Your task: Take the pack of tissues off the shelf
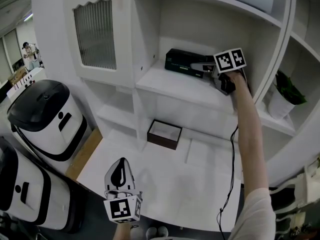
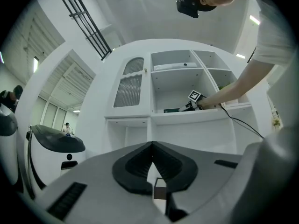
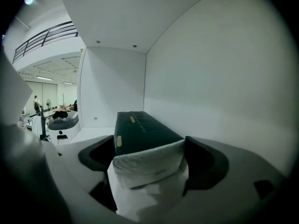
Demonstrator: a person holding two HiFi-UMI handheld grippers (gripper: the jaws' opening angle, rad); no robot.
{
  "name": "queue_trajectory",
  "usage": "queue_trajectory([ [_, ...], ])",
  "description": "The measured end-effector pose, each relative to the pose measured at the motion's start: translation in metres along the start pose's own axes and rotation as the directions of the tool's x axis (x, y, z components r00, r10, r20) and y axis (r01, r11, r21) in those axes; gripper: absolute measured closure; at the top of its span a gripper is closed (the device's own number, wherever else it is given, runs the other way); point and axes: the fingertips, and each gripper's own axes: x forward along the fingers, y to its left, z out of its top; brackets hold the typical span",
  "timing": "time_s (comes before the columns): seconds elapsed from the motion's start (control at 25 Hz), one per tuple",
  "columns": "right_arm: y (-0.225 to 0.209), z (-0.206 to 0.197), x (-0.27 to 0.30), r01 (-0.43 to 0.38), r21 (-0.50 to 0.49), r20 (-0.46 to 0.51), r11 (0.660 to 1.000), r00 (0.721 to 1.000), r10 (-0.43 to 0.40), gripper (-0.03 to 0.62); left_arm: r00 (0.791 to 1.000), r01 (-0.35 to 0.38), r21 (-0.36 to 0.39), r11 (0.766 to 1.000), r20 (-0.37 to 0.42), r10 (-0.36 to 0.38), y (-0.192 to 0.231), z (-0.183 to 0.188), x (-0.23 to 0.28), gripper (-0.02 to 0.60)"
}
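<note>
The pack of tissues (image 3: pixel 147 164) is held crosswise between the right tongs (image 3: pixel 151 159), with both jaws pressed against its short ends. Its long axis runs from jaw to jaw and is tipped slightly up on the right. The pack is pale and soft, and it is found inside the open shelf compartment (image 1: pixel 172 86). Its far side is laid against the near end of a dark green box (image 3: pixel 140 129).

The long axis of that box is pointed away from the tongs, along the shelf. The back wall (image 3: pixel 219 78) of the compartment is set close along the right of the box. On the left of the box bare shelf is seen, and there the compartment is open to the room.

In the head view a white worktop (image 1: pixel 165 179) is spread below the shelf, and a small brown open box (image 1: pixel 164 134) is set at its back. The left tongs (image 2: pixel 150 148) are held low over the worktop's near part, well apart from the shelf. Their jaws are brought together at the tips and nothing is gripped.
</note>
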Motion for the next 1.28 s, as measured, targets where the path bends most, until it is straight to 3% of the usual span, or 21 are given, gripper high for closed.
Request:
queue_trajectory([
  [0.36, 0.003, 0.004, 0.004, 0.009, -0.030, 0.001, 1.000, 1.000, -0.009, 0.138, 1.000, 0.003, -0.003, 1.000, -0.001, -0.003, -0.005, 0.001, 0.004, 0.583],
  [0.72, 0.013, 0.016, -0.001, 0.189, -0.129, 0.052, 0.973, 0.982, -0.184, 0.157, 0.999, 0.039, 0.002, 0.999, 0.034, -0.039, -0.016, 0.016, -0.002, 0.583],
  [1.04, 0.034, 0.030, -0.038, 0.325, -0.115, 0.129, 0.939, 0.942, -0.311, 0.163, 0.996, 0.063, 0.016, 0.998, 0.070, -0.064, -0.019, 0.035, -0.027, 0.583],
  [1.28, 0.078, 0.059, -0.093, 0.434, -0.133, 0.238, 0.891, 0.887, -0.396, 0.163, 0.989, 0.096, 0.037, 0.995, 0.111, -0.100, -0.031, 0.058, -0.047, 0.583],
])
